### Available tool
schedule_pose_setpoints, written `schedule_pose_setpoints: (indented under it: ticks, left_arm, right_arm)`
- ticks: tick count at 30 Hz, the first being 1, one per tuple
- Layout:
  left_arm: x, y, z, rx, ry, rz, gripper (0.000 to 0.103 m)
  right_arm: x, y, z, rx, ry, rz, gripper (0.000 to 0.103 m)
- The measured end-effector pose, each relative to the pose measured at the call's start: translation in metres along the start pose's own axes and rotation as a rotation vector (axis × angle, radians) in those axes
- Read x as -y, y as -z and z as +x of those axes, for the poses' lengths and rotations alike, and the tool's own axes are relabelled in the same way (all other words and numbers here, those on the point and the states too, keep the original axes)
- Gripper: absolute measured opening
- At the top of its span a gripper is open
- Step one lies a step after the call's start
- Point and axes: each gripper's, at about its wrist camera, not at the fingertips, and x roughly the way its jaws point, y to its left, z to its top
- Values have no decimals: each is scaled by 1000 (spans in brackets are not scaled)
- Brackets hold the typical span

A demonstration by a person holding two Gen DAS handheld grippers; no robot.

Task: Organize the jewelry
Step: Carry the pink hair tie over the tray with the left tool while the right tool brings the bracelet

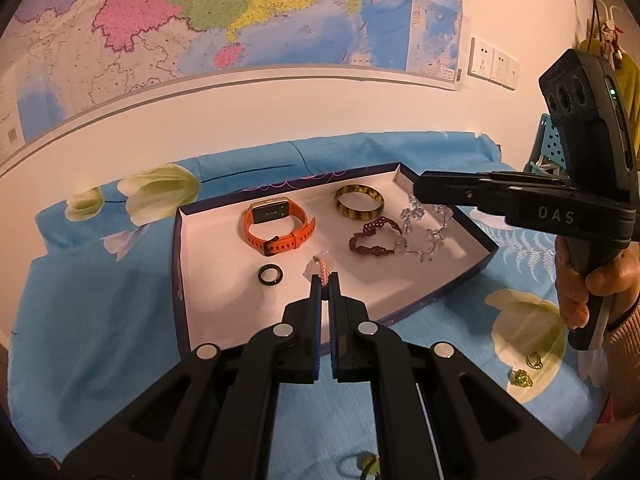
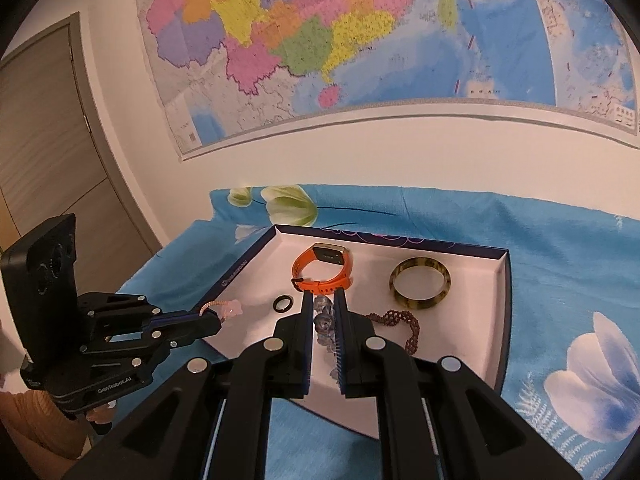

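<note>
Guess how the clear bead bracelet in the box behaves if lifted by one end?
Probably floppy: the clear bead bracelet lies in a loose, irregular loop in the white-lined box. It would likely dangle and swing from the right hand-held gripper. The smooth-looking beads may slip between the fingers.

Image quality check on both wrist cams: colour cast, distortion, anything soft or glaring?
Left wrist view: warm orange cast on the wall, strong fisheye bend in the map's lower edge, dark vignette at the corners, no harsh glare; the tray contents read sharp. Right wrist view: same bend and vignette; the clear bead strand between the right gripper's fingers looks soft and low in contrast.
</note>
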Motion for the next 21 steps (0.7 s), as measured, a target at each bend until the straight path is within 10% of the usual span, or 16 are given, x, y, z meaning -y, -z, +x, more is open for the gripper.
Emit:
schedule_pose_setpoints:
  ticks: [21]
  left_arm:
    - [-9, -4, 34, -46, -44, 13, 4]
  right_arm:
    - [19, -2, 39, -58, 19, 39, 8]
